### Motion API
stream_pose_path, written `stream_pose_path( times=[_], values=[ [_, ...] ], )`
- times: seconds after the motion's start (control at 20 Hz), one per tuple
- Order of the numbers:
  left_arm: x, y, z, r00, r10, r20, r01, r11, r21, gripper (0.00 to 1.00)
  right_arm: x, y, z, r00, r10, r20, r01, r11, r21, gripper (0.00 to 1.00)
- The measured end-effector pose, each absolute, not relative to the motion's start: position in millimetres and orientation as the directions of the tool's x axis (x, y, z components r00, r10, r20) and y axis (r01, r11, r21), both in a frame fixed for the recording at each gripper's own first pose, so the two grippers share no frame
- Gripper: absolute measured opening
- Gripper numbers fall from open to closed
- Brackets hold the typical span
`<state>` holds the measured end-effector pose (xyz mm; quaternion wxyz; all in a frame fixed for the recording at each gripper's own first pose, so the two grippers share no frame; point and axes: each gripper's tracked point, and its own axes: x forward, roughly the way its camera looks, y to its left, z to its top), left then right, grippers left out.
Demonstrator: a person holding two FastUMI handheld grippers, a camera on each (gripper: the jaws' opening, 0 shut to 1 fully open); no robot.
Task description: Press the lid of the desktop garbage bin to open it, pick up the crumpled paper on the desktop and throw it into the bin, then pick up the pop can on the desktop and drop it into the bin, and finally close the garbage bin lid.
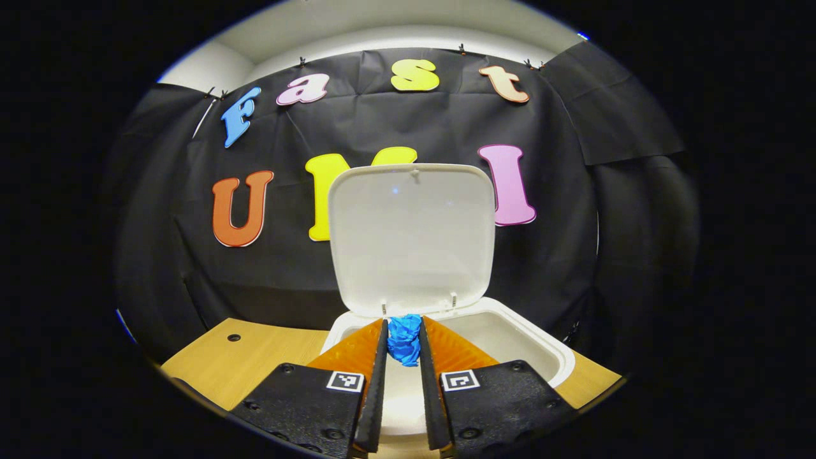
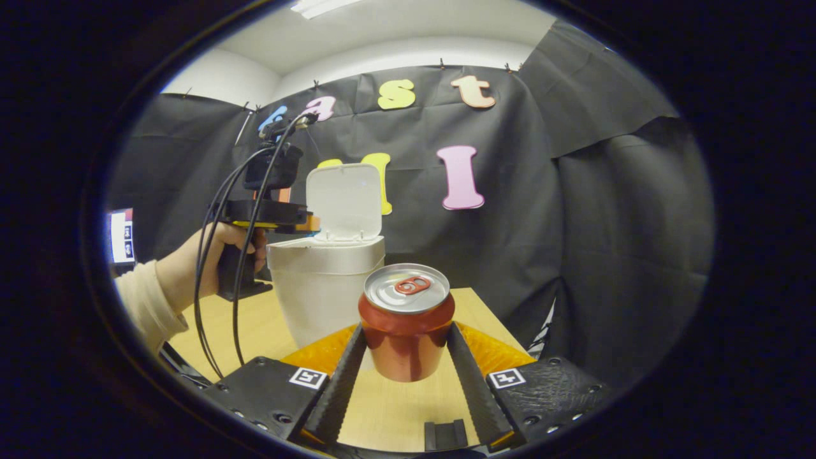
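Jaws around paper point(image 1: 405, 339), over open bin point(image 1: 510, 335)

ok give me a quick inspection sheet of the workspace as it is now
Surface: wooden desktop, a round hole near its edge.
Job's things: bin with lid standing open; blue crumpled paper held above the opening; pop can upright, tab up.
Clutter: nothing seen.
Grippers: left gripper shut on the paper over the bin; right gripper with both fingers against the can's sides.
Cables: black cables hang from the left gripper past the person's hand.
Surroundings: black cloth wall, white ceiling.
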<state>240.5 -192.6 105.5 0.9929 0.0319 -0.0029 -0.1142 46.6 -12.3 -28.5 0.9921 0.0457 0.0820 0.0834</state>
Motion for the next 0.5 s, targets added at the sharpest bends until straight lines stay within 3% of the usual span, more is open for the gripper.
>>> stream_pose_path(
  times=[0.1,0.15,0.2,0.25,0.3,0.35,0.5],
  values=[
    [241.7,-191.7,98.0,0.98,-0.196,-0.02,0.197,0.977,0.076,0.32,48.6,-18.8,-29.2,0.973,0.171,-0.156,-0.153,0.981,0.122,0.77],
    [242.9,-193.5,99.0,0.981,-0.194,-0.015,0.194,0.978,0.082,0.39,48.8,-20.9,-29.9,0.972,0.172,-0.157,-0.153,0.98,0.129,0.77],
    [242.2,-193.2,99.6,0.982,-0.19,-0.004,0.19,0.979,0.074,0.33,50.2,-24.1,-31.4,0.972,0.171,-0.158,-0.151,0.979,0.135,0.77],
    [244.8,-196.9,95.2,0.979,-0.204,-0.007,0.204,0.977,0.059,0.34,52.8,-28.5,-32.2,0.973,0.162,-0.162,-0.14,0.98,0.142,0.76],
    [245.4,-200.8,93.1,0.976,-0.216,-0.015,0.217,0.975,0.052,0.41,55.7,-34.4,-33.7,0.974,0.149,-0.168,-0.124,0.981,0.152,0.76],
    [244.6,-200.0,91.6,0.976,-0.217,-0.022,0.217,0.975,0.049,0.35,57.8,-39.7,-36.1,0.975,0.14,-0.172,-0.113,0.98,0.161,0.77],
    [239.3,-211.5,88.7,0.965,-0.261,-0.031,0.263,0.964,0.05,0.41,59.2,-43.5,-39.6,0.975,0.126,-0.182,-0.094,0.981,0.17,0.77]
  ],
)
